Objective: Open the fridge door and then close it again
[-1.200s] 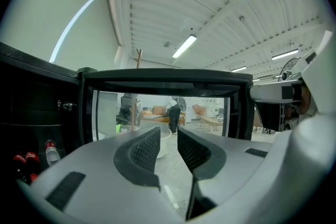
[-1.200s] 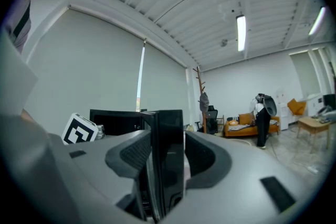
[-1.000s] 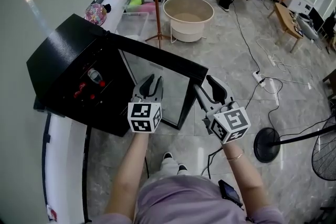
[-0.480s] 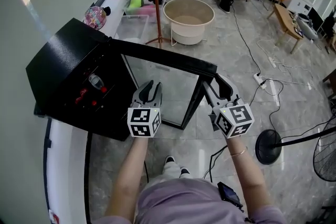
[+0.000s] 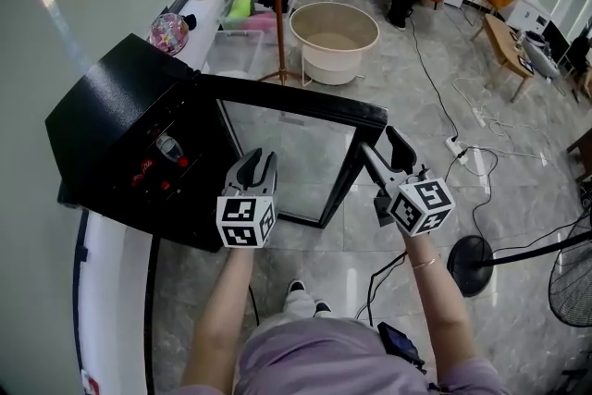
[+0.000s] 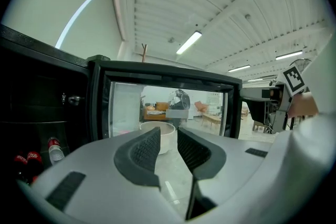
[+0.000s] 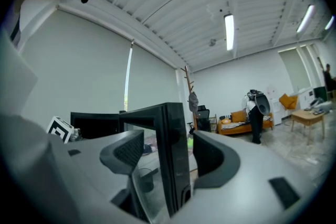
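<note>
Black boxy fridge (image 5: 116, 111), upright, flat top, front exposed, inside dark. Door (image 5: 289, 154) wide open: clear glass pane in thick black frame, standing upright, swung out about square to the cabinet front. Hinge side at the cabinet's far corner, free edge out over the floor. See-through from the left gripper view (image 6: 168, 113); edge-on in the right gripper view (image 7: 176, 160).

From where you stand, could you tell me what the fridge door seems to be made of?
The fridge door pane looks like clear glass, since the floor shows through it. Its frame looks like smooth black plastic or painted metal; I cannot tell which.
</note>
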The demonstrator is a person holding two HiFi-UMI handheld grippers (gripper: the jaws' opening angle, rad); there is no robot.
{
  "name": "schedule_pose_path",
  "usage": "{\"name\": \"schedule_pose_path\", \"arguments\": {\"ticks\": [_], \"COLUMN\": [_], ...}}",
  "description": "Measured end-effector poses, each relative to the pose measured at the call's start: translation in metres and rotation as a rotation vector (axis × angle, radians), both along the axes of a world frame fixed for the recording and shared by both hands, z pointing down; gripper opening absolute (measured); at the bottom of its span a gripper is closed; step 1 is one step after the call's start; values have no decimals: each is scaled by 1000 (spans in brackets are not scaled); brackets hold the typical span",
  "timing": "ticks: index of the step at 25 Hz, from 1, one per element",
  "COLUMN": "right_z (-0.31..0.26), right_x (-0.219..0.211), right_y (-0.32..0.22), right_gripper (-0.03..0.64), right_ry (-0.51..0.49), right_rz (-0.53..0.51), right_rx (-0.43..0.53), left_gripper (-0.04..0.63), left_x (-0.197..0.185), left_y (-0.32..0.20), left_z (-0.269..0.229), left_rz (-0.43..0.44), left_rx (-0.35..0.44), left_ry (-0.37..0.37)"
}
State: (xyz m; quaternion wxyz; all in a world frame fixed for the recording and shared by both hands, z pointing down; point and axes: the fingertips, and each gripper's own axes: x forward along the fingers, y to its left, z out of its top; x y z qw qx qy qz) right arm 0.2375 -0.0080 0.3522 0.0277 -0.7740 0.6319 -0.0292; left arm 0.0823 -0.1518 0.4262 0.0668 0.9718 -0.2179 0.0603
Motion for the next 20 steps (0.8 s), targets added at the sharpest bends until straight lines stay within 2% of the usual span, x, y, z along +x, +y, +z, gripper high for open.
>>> {"name": "schedule_pose_path", "arguments": {"ticks": [4, 12, 20], "right_z": [1, 11, 11], "right_x": [7, 2, -4], "right_y": [-3, -21, -14], "right_gripper": [319, 304, 284], "right_ry": [-28, -81, -63], "right_rz": [-38, -171, -190], "right_rx": [24, 8, 20], "left_gripper": [87, 87, 87], "left_x": [-11, -37, -66], "left_y": [-2, 1, 18], "left_z": [4, 7, 9], "left_rz": [-27, -86, -160], "left_rx": [-11, -19, -40], "left_ry": [-9, -17, -19]}}
